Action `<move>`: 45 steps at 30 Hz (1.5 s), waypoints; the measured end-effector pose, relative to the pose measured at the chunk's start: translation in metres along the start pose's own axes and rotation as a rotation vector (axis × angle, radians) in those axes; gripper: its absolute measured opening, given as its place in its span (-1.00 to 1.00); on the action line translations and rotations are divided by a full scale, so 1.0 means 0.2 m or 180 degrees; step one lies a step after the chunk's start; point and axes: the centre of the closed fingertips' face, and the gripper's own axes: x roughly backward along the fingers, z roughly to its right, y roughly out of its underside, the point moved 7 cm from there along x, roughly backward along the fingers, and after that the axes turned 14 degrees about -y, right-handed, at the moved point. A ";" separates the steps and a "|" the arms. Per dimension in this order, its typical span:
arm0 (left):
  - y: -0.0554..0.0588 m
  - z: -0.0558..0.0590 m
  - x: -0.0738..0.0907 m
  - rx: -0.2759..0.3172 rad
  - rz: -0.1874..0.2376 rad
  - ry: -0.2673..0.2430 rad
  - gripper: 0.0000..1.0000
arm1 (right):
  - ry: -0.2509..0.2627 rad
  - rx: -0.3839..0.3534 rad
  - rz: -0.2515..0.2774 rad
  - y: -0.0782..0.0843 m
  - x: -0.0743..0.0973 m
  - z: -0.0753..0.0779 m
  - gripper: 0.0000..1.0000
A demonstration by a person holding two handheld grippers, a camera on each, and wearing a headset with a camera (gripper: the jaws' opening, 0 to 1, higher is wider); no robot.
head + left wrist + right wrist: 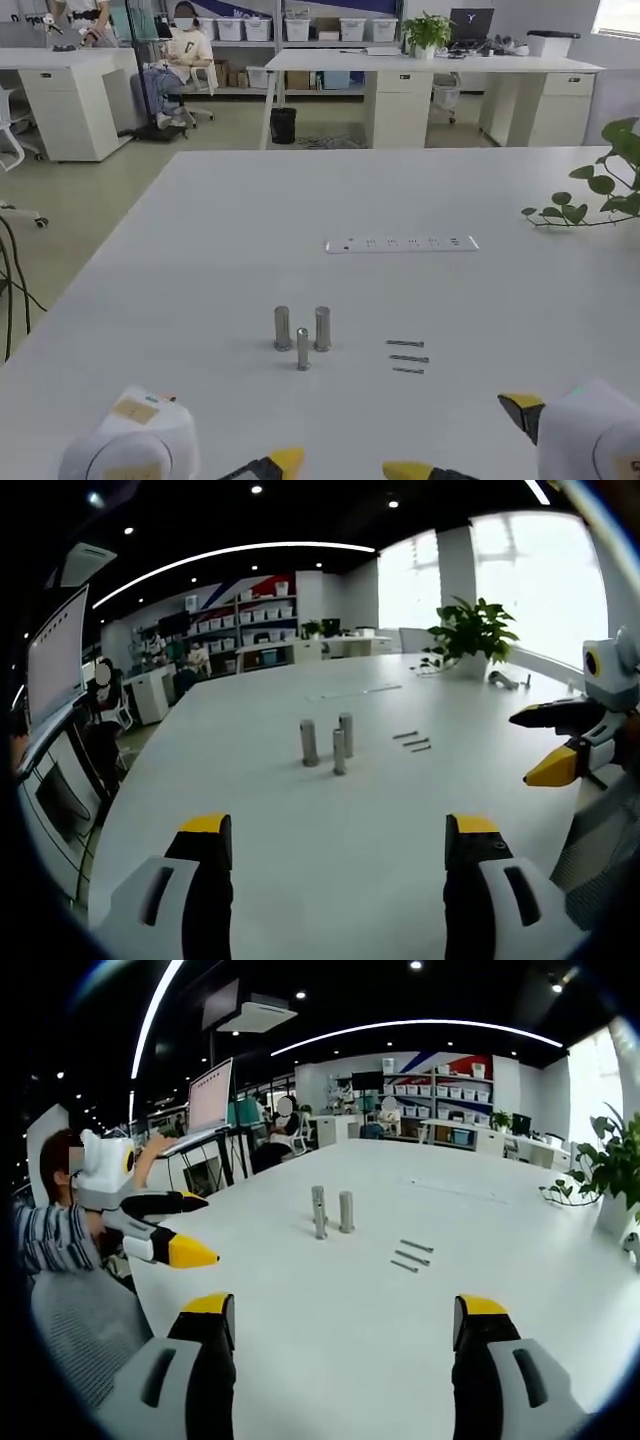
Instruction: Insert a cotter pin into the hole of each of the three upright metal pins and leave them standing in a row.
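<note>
Two yellow-tipped grippers hover wide open and empty above a white workbench, with metal pins and cotter pins ahead of them.

The left gripper (pixel 340 830) has its two jaws spread far apart, gripping and touching nothing. The right gripper (pixel 340 1310) is just as wide open and equally empty. Three short grey upright metal pins (pixel 303 350) stand in a tight cluster on the white table (pixel 200 250), well ahead of both pairs of jaws: two side by side at the back, one in front between them. Near them, to their right in the head view, three thin grey cotter pins (pixel 409 358) lie flat and parallel, apart from the uprights. A long white power strip (pixel 402 243) lies farther back.
</note>
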 end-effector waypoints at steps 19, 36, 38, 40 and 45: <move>-0.11 0.10 -0.34 -0.0158 0.0026 0.0397 0.17 | -0.0154 -0.0122 -0.0067 -0.08 -0.05 0.09 0.50; -0.12 0.12 -0.67 -0.0242 0.0119 0.0490 -0.34 | -0.0184 -0.0313 -0.0073 -0.05 -0.14 0.14 0.34; -0.13 0.12 -0.70 -0.0236 0.0151 0.0503 -0.40 | -0.0187 -0.0330 -0.0085 -0.05 -0.15 0.14 0.32; -0.14 0.13 -0.72 -0.0217 0.0173 0.0545 -0.45 | -0.0186 -0.0340 -0.0090 -0.04 -0.16 0.14 0.32; -0.13 0.14 -0.78 -0.0246 0.0153 0.0592 -0.56 | -0.0141 -0.0376 -0.0066 -0.03 -0.16 0.15 0.28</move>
